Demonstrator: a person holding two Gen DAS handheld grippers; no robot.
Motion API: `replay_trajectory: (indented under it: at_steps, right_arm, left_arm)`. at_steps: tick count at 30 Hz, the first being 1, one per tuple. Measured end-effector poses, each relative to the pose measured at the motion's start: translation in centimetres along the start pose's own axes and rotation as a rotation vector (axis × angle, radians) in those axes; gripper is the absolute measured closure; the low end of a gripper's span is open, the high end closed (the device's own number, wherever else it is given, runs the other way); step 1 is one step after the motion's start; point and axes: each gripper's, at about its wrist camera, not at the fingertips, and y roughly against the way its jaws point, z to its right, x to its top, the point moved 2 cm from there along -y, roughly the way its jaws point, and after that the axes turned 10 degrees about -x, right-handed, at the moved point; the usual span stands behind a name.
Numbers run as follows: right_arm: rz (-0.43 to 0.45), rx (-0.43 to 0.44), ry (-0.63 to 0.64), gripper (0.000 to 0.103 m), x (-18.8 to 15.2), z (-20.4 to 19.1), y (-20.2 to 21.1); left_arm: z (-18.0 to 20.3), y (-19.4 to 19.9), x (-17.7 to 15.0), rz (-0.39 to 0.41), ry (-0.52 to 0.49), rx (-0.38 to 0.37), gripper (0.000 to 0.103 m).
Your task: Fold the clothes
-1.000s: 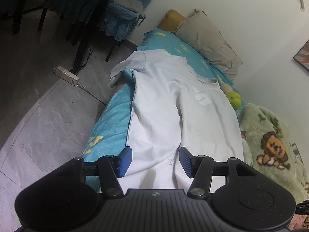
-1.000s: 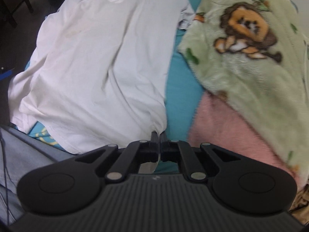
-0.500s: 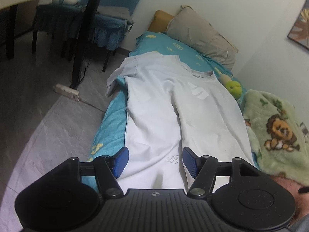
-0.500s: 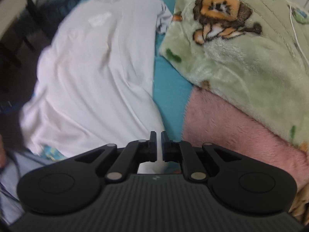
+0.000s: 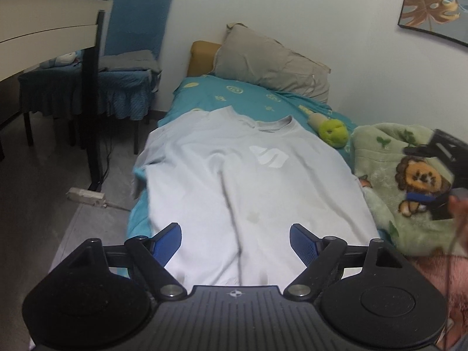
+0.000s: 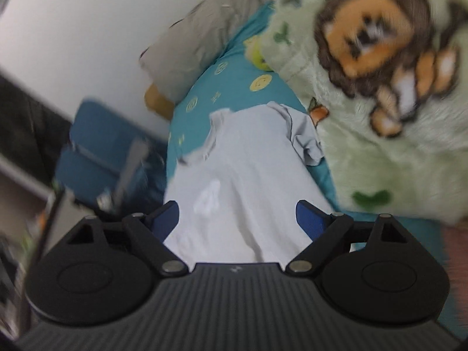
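A white T-shirt (image 5: 248,181) with a pale chest logo lies spread face up along the teal bed (image 5: 234,93), collar toward the pillow. My left gripper (image 5: 235,241) is open and empty above the shirt's hem. My right gripper (image 6: 237,219) is open and empty above the shirt (image 6: 248,175) near its right side; the view is blurred. The right gripper also shows at the right edge of the left wrist view (image 5: 447,172). The right sleeve (image 6: 307,143) lies bunched against the blanket.
A green lion blanket (image 5: 409,181) and pink fabric (image 5: 433,266) lie to the shirt's right. A grey pillow (image 5: 269,64) and a green toy (image 5: 333,131) sit at the bed's head. A blue chair (image 5: 128,64), a desk and a power strip (image 5: 86,196) stand left.
My right gripper has opened, let go of the shirt's hem and swung up toward the shirt's upper right side. My left gripper has opened wider and tilted up to face along the bed.
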Motion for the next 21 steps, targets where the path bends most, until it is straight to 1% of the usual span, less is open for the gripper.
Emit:
replay_trajectory:
  at_steps: [1,2,4,7,8,10,14,17,19,20,21]
  right_arm:
    - [-0.003,0.017,-0.063,0.014,0.5,0.4,-1.5]
    - [0.004,0.019,-0.100,0.014,0.9,0.7,-2.9]
    - [0.025,0.008,-0.149,0.014,1.7,1.2,-5.7]
    - [-0.006,-0.006,-0.198,0.014,1.6,2.2,-9.8]
    - [-0.021,-0.017,-0.211,0.016,1.4,2.6,-10.9]
    - [0.000,-0.044,-0.220,0.023,0.9,3.2,-12.2]
    - [0.071,-0.091,-0.246,0.022,0.5,3.3,-13.4]
    - [0.138,-0.099,-0.284,0.022,0.9,3.2,-14.2]
    - [0.168,-0.101,-0.297,0.021,1.6,3.2,-15.2]
    - [0.175,-0.092,-0.295,0.019,2.0,3.3,-15.8]
    - [0.184,-0.084,-0.293,0.020,2.3,3.2,-16.3]
  left_arm:
    - [0.3,-1.3,0.7,0.007,0.000,-0.006,0.019]
    - [0.5,-2.7,1.3,0.017,0.002,-0.013,0.019]
    - [0.4,-5.7,2.1,0.040,0.016,-0.028,0.019]
    - [-0.9,-10.0,1.8,0.063,0.064,-0.045,0.019]
    - [-1.3,-11.2,1.6,0.068,0.076,-0.049,0.019]
    - [-2.4,-12.8,0.7,0.066,0.081,-0.046,0.020]
    - [-4.2,-13.9,-0.5,0.084,0.051,0.004,0.020]
    - [-5.3,-14.3,-0.8,0.086,0.084,0.036,0.020]
    - [-5.9,-14.2,-1.0,0.085,0.112,0.033,0.020]
    - [-6.2,-14.0,-1.1,0.084,0.124,0.033,0.020]
    - [-6.3,-13.7,-1.2,0.086,0.135,0.029,0.020]
